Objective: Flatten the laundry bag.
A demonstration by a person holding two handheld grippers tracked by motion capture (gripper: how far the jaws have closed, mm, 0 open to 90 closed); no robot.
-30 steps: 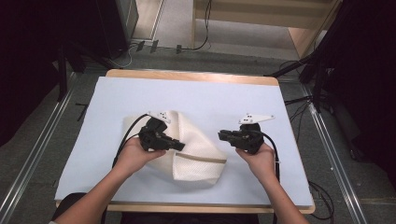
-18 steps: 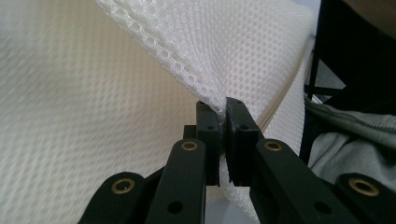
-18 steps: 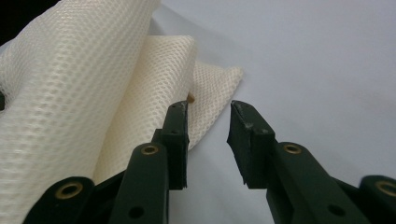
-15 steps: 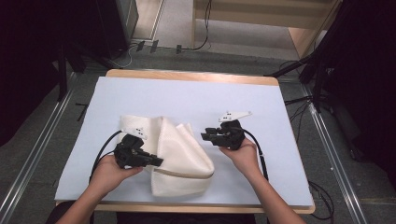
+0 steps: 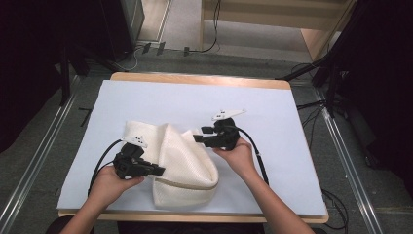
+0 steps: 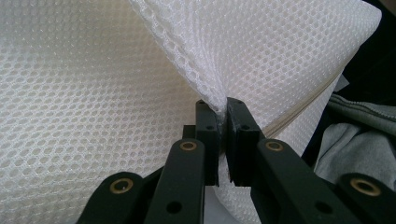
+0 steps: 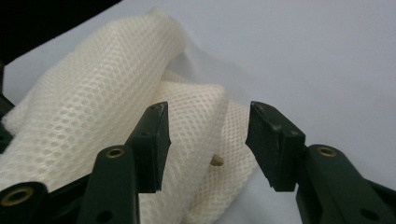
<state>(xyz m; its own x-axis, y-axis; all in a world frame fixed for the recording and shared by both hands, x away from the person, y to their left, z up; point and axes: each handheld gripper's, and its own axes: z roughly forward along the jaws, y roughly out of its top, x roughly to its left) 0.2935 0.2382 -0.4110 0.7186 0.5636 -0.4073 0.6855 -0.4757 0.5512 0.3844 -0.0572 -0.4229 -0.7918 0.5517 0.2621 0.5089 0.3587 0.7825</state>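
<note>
Now the left tongs (image 5: pixel 155 170) are pinching a fold of the white mesh bag (image 5: pixel 182 165) lying crumpled on the bench (image 5: pixel 292 161), while the right tongs (image 5: pixel 199 134) have just been opening, standing wide beside its far edge.

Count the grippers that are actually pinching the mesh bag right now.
1. The left gripper is clamped on a fold of the white mesh bag at its left side. The right gripper, at the bag's upper right, has just been opening; nothing is pressed between its pads.
</note>
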